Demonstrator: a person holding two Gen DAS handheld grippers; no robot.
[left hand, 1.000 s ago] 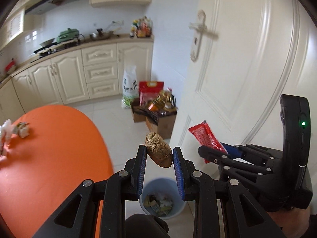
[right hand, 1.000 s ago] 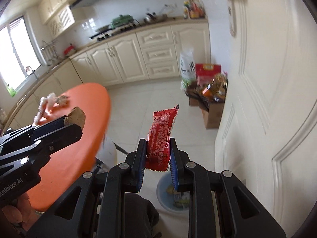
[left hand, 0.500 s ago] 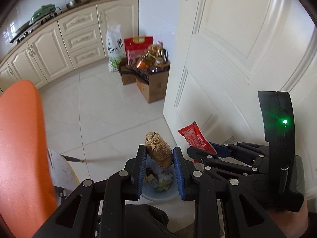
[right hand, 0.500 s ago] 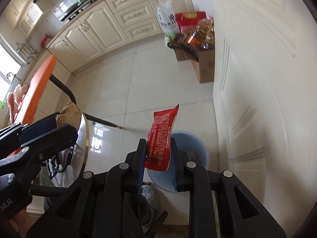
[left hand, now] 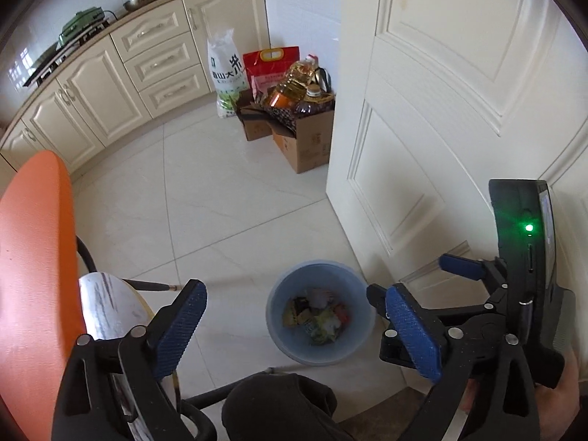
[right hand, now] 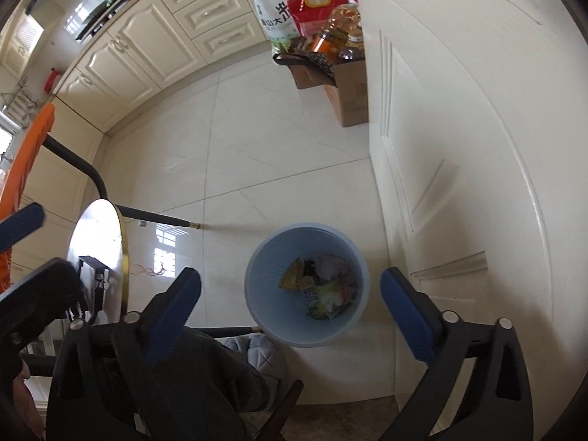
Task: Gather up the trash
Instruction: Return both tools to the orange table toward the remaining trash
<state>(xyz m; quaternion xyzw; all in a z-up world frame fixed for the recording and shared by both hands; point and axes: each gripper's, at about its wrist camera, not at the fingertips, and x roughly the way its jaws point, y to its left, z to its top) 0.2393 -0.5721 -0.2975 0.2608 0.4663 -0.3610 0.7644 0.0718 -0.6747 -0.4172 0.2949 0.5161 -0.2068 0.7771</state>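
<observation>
Both tools hang spread wide over the blue bin [right hand: 307,286] on the floor [left hand: 228,198], the left tool [left hand: 297,327] and the right tool [right hand: 290,316] having just sprung their jaws apart with nothing between the pads, so this drop looks done. Trash [right hand: 323,288] lies in a crumpled heap at the bin's bottom, too jumbled to tell piece from piece. Only the orange table's [left hand: 33,257] edge shows, so whatever is left up there stays hidden.

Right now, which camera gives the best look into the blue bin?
The right wrist view: the blue bin sits near the middle, whole rim clear, wrappers inside visible. The left wrist view shows the bin too, but smaller and crowded at its right rim by a tool finger.
</observation>
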